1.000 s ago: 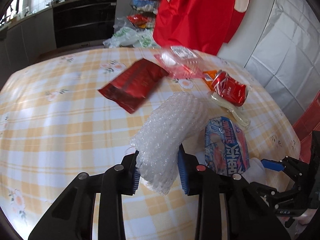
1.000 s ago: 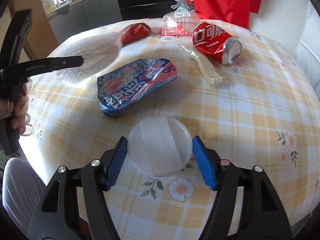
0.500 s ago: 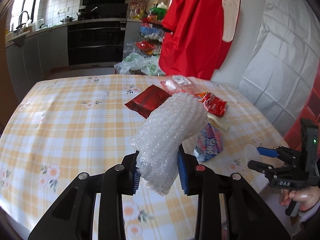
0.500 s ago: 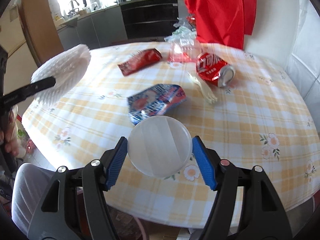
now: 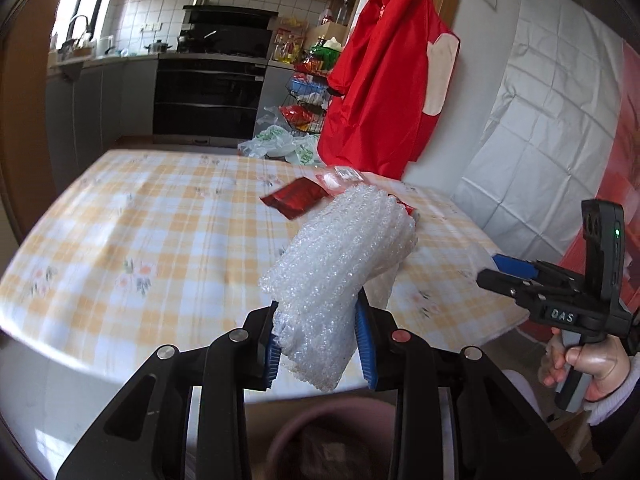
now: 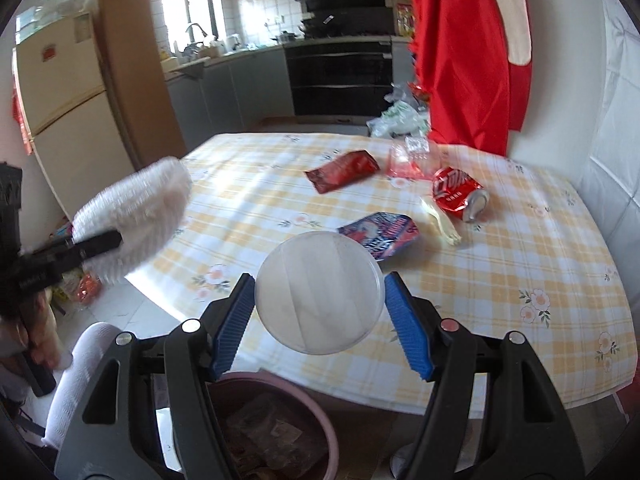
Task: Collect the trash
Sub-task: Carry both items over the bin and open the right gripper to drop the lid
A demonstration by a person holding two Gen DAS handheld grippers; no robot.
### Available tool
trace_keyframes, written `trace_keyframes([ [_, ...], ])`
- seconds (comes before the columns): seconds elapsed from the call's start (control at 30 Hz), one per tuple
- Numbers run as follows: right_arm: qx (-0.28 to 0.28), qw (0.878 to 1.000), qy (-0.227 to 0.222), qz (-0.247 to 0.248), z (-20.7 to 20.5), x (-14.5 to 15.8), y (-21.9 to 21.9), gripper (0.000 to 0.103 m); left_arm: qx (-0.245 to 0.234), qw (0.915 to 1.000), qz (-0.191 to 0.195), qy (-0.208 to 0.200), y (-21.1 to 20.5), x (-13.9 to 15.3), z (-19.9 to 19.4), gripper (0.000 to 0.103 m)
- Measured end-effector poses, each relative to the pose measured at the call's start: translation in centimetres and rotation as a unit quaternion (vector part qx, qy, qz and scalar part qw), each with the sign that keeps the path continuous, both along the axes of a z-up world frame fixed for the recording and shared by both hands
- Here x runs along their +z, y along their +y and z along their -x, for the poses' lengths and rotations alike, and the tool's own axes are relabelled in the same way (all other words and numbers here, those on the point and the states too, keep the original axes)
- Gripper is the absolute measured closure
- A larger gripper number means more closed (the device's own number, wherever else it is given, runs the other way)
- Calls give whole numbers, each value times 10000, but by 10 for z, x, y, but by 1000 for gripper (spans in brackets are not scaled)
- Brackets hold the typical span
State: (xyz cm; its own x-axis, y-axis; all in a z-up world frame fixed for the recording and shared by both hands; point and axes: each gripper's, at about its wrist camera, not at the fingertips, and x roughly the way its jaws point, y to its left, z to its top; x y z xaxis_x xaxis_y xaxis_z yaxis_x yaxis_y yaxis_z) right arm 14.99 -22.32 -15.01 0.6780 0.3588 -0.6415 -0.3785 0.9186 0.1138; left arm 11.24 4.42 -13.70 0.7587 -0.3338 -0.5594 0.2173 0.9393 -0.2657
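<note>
Both tools gripped trash above a pink bin [image 6: 276, 432]: left tool [image 5: 318, 340] clamped bubble wrap [image 5: 340, 276], right tool [image 6: 320, 324] a translucent lid [image 6: 320, 292].

Daylight fills the kitchen, entering through the window [image 6: 192, 4] at the far left, which is blown out to white in both views. A bright patch of glare washes over the checked tablecloth [image 6: 256, 196] in the right wrist view. The roll of bubble wrap [image 6: 136, 216] looks smeared by motion blur there, while in the left wrist view it is sharp and the tablecloth's near edge is soft. Both pictures show strong fisheye bending, with dark rounded corners and curved walls. The bin [image 6: 276, 428] below the table sits in shadow. The red cloth [image 5: 384, 92] hanging behind is evenly lit.
</note>
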Motion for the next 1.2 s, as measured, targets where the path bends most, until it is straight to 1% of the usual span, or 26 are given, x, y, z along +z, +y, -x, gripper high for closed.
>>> trace_keyframes([
  [0.13, 116, 9999, -63, -78, 25, 2, 7, 36, 49, 9998, 161, 128, -2, -10, 33, 72],
  [0.27, 196, 9997, -30, -134, 47, -1, 12, 36, 107, 9997, 150, 186, -1, -14, 57, 72],
  [0.47, 286, 9995, 82, -112, 75, -8, 19, 36, 163, 9997, 159, 84, 3, -9, 85, 72],
  [0.57, 340, 9994, 59, -81, 85, -4, 22, 36, 164, 9997, 170, 8, 3, -4, 96, 72],
  [0.73, 437, 9990, -29, -55, 95, 6, 27, 35, 158, 9997, 163, -115, 1, 4, 103, 72],
  [0.8, 474, 9988, -49, -81, 96, 9, 28, 31, 159, 9997, 145, -145, 0, 6, 103, 72],
  [0.87, 466, 9988, -122, -105, 97, 10, 27, 24, 165, 9997, 148, -135, 0, 6, 103, 72],
  [0.93, 436, 9988, -159, -139, 97, 10, 25, 23, 172, 9997, 151, -110, 0, 5, 102, 72],
  [1.03, 267, 9992, -234, -164, 96, 11, 19, 13, 135, 9998, 158, -41, -1, 0, 101, 72],
  [1.2, -172, 9990, -383, -174, 94, 15, 6, 8, 35, 9999, 137, 29, -7, -4, 99, 71],
])
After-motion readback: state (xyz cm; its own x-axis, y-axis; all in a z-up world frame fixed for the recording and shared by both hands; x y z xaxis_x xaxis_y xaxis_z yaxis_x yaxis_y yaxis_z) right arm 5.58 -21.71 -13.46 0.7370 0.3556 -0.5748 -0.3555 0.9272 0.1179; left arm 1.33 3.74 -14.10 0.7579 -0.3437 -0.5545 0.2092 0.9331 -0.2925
